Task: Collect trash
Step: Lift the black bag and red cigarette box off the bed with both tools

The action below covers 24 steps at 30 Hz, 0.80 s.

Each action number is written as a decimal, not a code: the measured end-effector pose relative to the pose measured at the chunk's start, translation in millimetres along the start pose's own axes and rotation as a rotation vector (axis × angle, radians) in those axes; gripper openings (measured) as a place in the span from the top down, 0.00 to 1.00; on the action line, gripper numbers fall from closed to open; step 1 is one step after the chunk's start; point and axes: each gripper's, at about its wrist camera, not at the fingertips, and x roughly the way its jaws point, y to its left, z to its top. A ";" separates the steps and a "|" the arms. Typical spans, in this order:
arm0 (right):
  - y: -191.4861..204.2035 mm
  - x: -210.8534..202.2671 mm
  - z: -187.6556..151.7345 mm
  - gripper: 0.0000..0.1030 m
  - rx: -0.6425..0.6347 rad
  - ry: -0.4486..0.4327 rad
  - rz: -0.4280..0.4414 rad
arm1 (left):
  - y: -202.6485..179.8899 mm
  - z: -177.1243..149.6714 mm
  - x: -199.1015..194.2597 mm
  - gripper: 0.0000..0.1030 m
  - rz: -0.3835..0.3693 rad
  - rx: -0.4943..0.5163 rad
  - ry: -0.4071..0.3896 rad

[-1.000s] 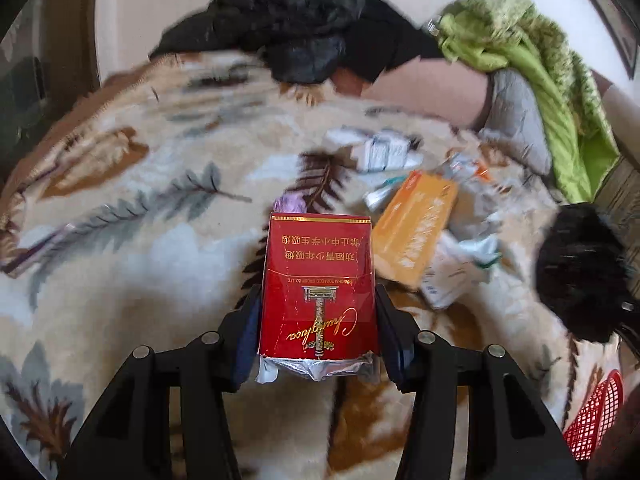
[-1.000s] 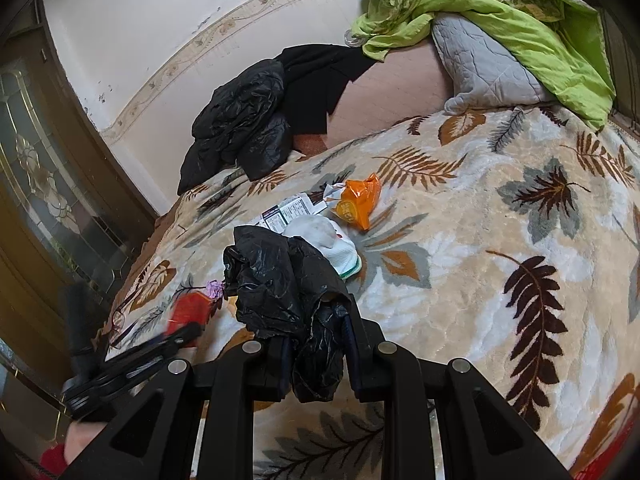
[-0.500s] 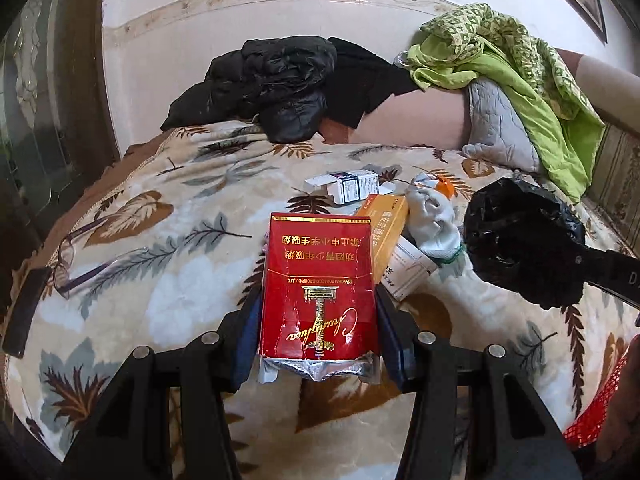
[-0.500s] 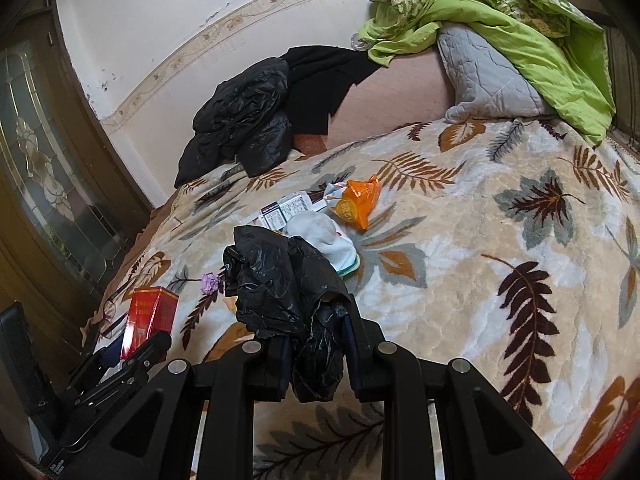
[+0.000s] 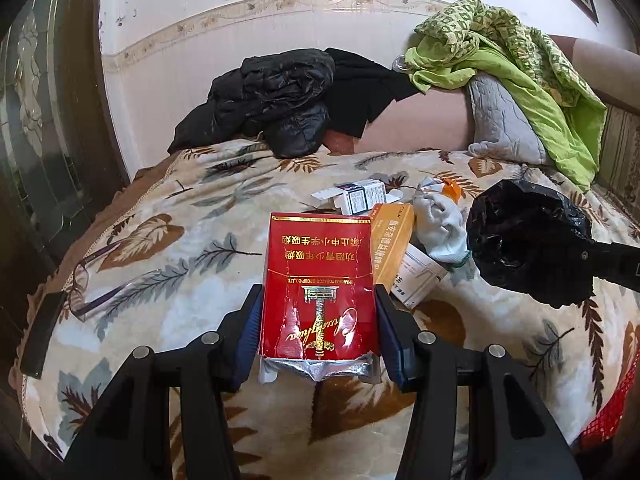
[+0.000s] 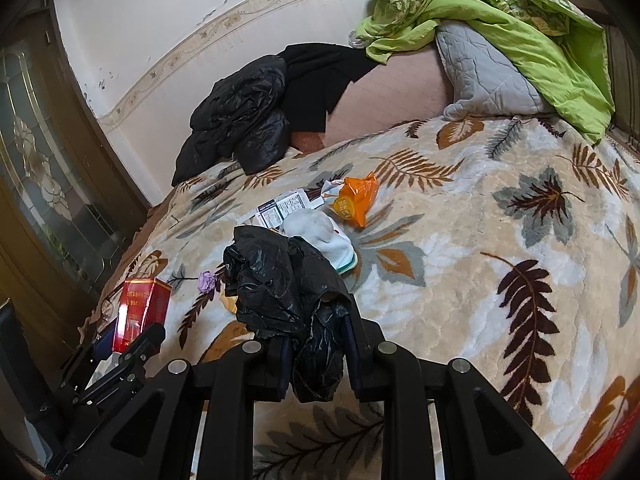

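My left gripper [image 5: 318,322] is shut on a red cigarette pack [image 5: 320,288], held above the leaf-patterned blanket [image 5: 168,248]; the same pack [image 6: 140,310] shows at the left in the right wrist view. My right gripper [image 6: 314,344] is shut on a crumpled black plastic bag [image 6: 280,284], which also hangs at the right of the left wrist view as the black bag [image 5: 528,240]. More trash lies on the bed: an orange box [image 5: 392,240], a white carton [image 5: 360,196], a white crumpled cloth [image 6: 320,236], an orange wrapper [image 6: 356,198] and a small purple scrap [image 6: 208,280].
Black jackets [image 5: 280,100] are piled at the bed's far side against the wall. A green quilt [image 6: 500,20] and grey pillow [image 6: 484,76] lie at the back right. Eyeglasses [image 5: 92,284] rest near the bed's left edge. A red mesh item [image 5: 612,404] is at the lower right.
The left gripper with the red pack lifted and drew back from the trash pile, so more of the bed and wall shows. The right gripper with the bag stayed still.
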 end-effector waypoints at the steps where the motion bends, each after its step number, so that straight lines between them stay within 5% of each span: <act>1: 0.1 -0.1 0.1 0.77 0.000 -0.001 -0.001 | -0.6 -0.3 -0.5 0.50 0.001 0.001 -0.001; 24: -2.2 -1.7 -1.1 0.77 0.002 -0.001 -0.011 | -1.7 -1.0 -1.6 0.50 0.003 0.003 -0.001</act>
